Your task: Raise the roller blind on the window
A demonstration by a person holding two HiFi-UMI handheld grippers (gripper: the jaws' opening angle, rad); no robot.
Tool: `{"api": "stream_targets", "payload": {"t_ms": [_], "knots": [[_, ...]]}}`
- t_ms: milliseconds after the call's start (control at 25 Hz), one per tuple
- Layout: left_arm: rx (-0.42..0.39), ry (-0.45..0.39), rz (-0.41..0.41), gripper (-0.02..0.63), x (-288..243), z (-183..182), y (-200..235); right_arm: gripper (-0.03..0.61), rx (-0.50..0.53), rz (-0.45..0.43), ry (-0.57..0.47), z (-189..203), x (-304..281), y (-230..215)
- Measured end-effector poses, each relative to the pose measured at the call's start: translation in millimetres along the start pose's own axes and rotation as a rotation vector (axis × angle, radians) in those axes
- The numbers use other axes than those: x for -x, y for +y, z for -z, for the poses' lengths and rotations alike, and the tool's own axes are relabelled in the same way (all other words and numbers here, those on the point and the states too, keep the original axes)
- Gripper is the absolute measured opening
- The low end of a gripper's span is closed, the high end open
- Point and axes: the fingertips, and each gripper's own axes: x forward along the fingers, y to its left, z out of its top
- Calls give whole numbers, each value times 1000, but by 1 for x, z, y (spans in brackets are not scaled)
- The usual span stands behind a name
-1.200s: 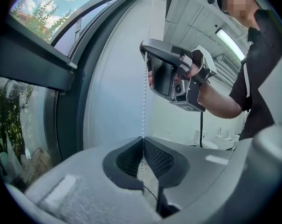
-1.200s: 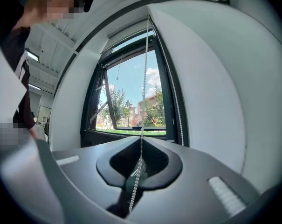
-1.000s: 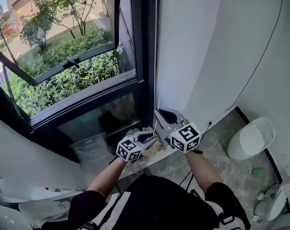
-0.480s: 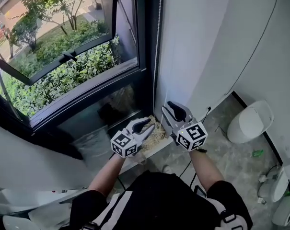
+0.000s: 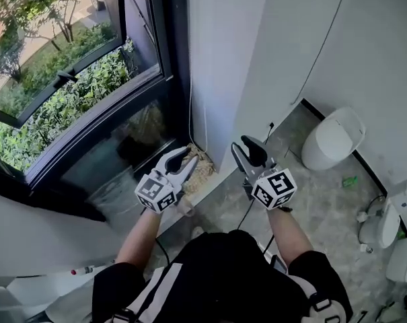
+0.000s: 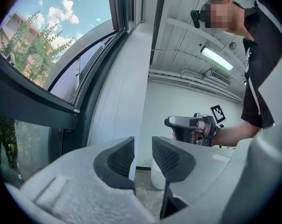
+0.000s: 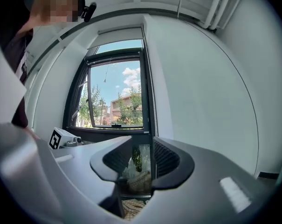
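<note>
One roller blind [image 7: 120, 35] sits rolled up at the top of the single window [image 7: 115, 99], leaving the glass uncovered. Its one bead chain [image 7: 153, 101] hangs down the frame's right edge. There are two grippers, each carrying one cube of black-and-white square markers. The left gripper [image 5: 188, 156] has its fingers [image 6: 122, 158] apart around nothing, having just opened. The right gripper [image 5: 240, 143] has fingers [image 7: 166, 158] that have just been opening, spread wide and clear of the chain. One white toilet [image 5: 333, 138] stands on the floor. A woven heap [image 5: 202, 170] on the sill is hard to make out.
</note>
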Motion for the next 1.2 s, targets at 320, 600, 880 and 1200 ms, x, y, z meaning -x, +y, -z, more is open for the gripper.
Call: {"api": "stream_targets", "payload": {"t_ms": [320,600,880,1200], "knots": [[-28,-42,-123,105,-13,-4,-51,65,-18,-57,-62,-15,80,-32],[19,-101,-200,0,-23,-1,-125,17,-44,-127,-49,-7,150,-62],[36,-107,-294,2,-7,13,-179,5,-85,-192,36,10,196,-65],[-22,-104,-302,2,19,-11,-190,5,-159,-120,31,11,211,-70]]}}
